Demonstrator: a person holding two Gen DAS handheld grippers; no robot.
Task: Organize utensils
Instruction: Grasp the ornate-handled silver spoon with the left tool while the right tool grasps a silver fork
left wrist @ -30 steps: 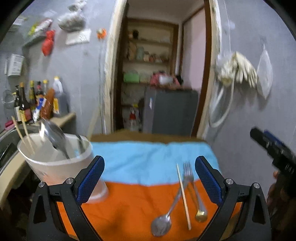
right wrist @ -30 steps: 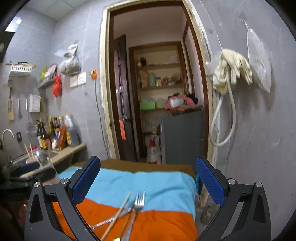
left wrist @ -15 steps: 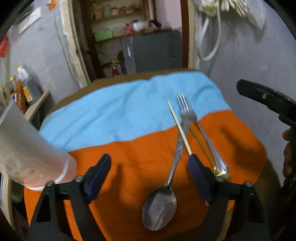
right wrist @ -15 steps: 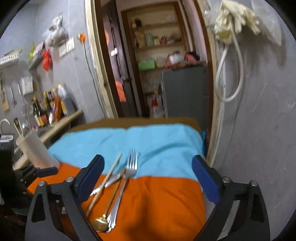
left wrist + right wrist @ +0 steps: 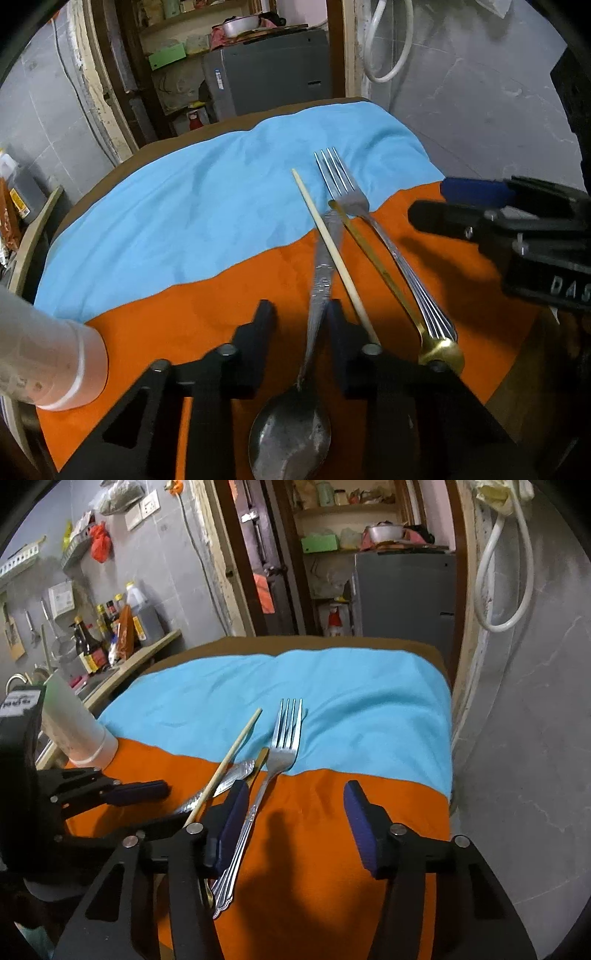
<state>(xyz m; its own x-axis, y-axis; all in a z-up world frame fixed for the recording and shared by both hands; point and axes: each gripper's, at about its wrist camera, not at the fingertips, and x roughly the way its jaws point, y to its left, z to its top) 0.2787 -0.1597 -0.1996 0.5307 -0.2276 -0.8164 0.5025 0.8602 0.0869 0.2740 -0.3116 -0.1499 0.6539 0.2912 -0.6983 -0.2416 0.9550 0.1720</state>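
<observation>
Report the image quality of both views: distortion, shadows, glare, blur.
Left wrist view: strong fisheye bending, dark corners; sharp, with the left gripper casting soft shadows on the orange cloth; dull sheen on the spoon. Right wrist view: same bending; the right gripper throws a dark shadow beside the fork; no blur.

Raised letters "DAS", cut off by the frame edge, on the right tool's black body (image 5: 546, 254)

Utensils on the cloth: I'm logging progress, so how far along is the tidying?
Done: nothing visible; the inside of the cup is hidden. In hand: the left tool is closing around the handle of the silver spoon, the right tool around the fork; neither gripped yet. Left: both, plus the chopstick and gold spoon, lie on the cloth.
</observation>
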